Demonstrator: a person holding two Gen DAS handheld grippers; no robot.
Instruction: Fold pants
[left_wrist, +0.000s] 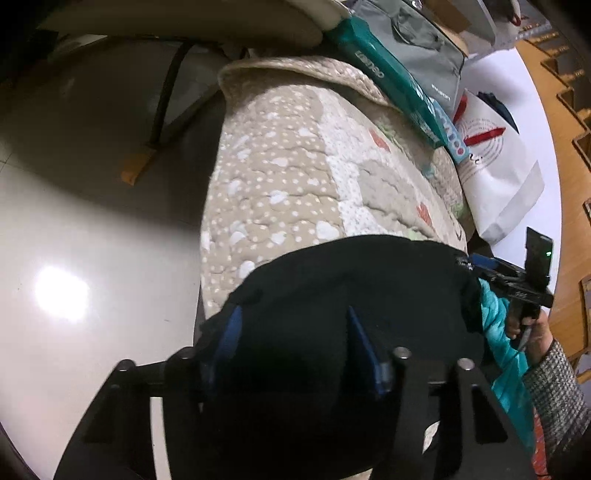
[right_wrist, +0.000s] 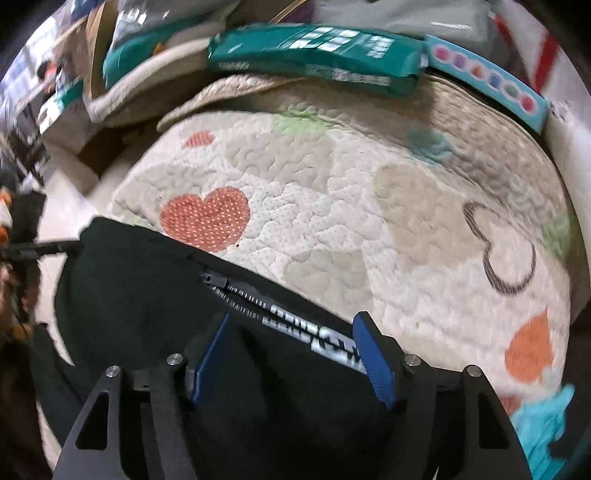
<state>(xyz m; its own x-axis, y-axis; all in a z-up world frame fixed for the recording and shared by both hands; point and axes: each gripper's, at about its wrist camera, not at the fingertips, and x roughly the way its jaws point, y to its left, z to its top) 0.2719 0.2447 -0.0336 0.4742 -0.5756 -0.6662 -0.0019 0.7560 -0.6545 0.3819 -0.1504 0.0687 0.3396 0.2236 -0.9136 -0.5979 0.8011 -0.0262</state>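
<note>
The black pants lie folded on a quilted mat with hearts. In the right wrist view the pants show a zipper and white lettering near the edge. My left gripper is open, its blue fingers wide apart just over the black cloth near the mat's floor-side edge. My right gripper is open too, its blue fingers spread over the lettered edge. The right gripper also shows in the left wrist view, at the pants' far side.
A teal package and a light blue box lie along the mat's far edge. A white bag stands beside it. Turquoise cloth lies by the pants. Glossy floor borders the mat.
</note>
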